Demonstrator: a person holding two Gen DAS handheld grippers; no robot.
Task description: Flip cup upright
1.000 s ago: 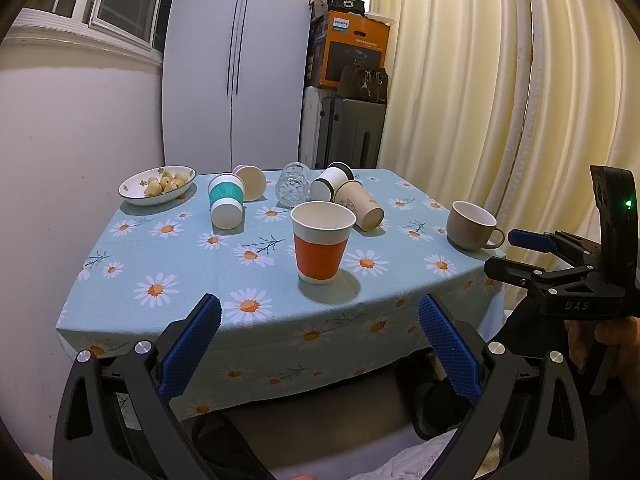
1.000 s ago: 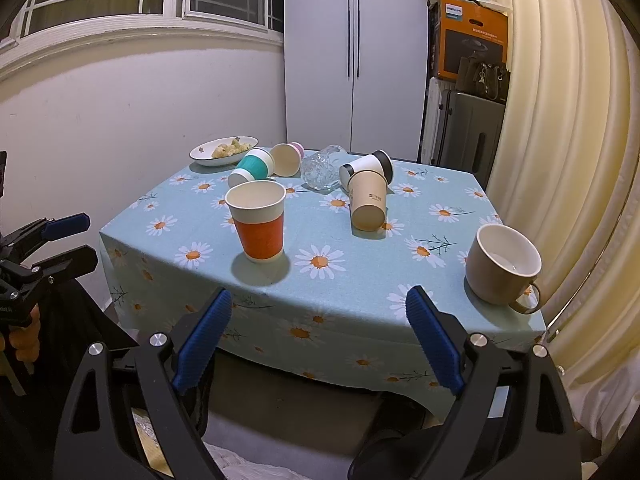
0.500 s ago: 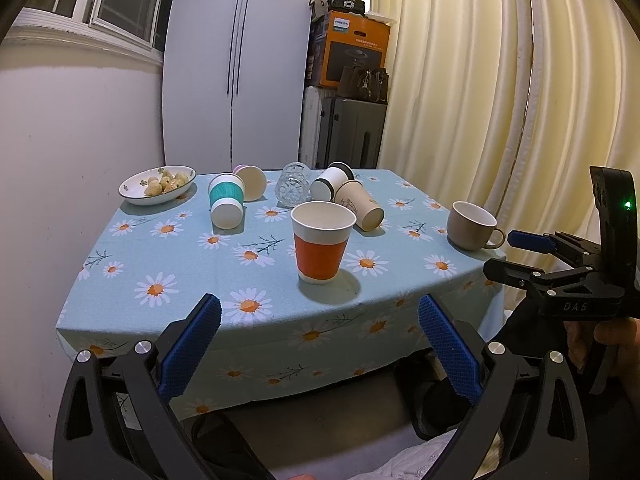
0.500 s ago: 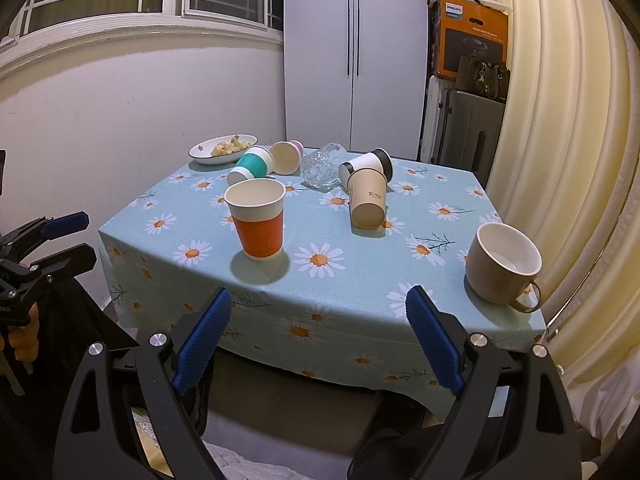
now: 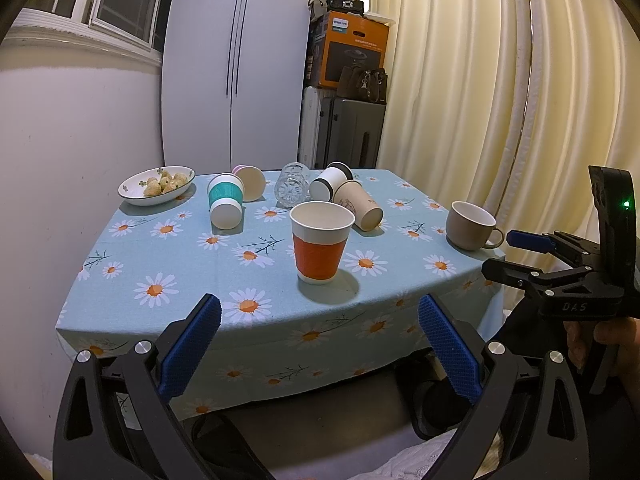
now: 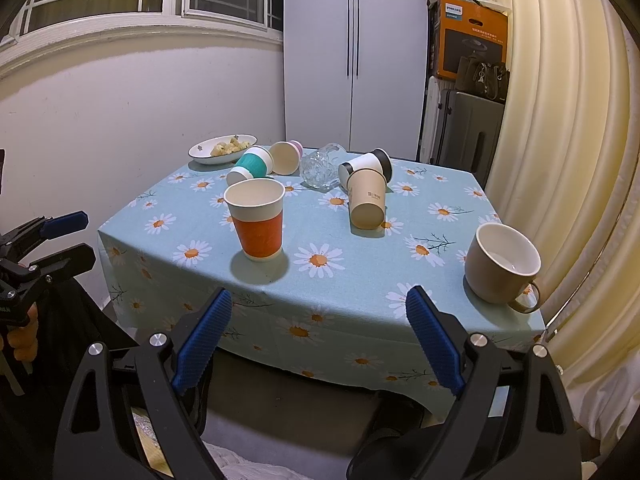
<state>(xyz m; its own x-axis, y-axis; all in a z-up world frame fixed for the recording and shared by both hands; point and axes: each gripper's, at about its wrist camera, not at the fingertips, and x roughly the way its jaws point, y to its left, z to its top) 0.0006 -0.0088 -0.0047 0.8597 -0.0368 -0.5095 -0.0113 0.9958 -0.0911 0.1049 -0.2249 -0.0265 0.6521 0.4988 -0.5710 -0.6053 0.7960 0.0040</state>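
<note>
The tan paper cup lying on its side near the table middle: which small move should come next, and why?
Probably advance the open right gripper toward the tan paper cup. It lies tipped, base toward the camera, with nothing in between, while both grippers hang empty short of the daisy-print table.

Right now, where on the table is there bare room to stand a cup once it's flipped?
Free cloth: the front-left stretch beside the orange cup, and the gap between it and the mug. The back is crowded: teal cup, glass and tan cup lie close together beside the bowl.
</note>
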